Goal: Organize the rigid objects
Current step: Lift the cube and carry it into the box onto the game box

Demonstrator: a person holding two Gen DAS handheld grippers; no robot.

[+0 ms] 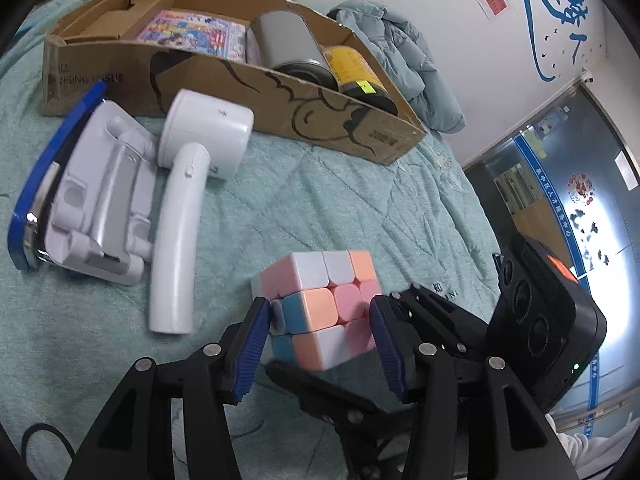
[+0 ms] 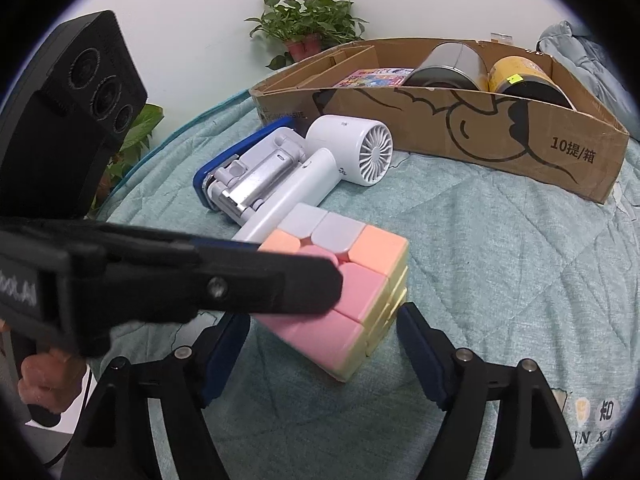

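Left gripper (image 1: 318, 326) jaws pinch the pastel plastic puzzle cube (image 1: 320, 304), apparently just above the quilted teal bed cover (image 1: 340, 200); right gripper (image 2: 324, 344) jaws spread wide around it, bare quilt ahead.

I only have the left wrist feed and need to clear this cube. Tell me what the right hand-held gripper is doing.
Observer: The right hand-held gripper is open, with one finger on either side of the cube.
Operator: Describe the cube face I can't see.
Observer: The face toward its right finger is all pale yellow.
Operator: Report the far end of the fan's head.
Observer: The white fan has a round spoked grille there.
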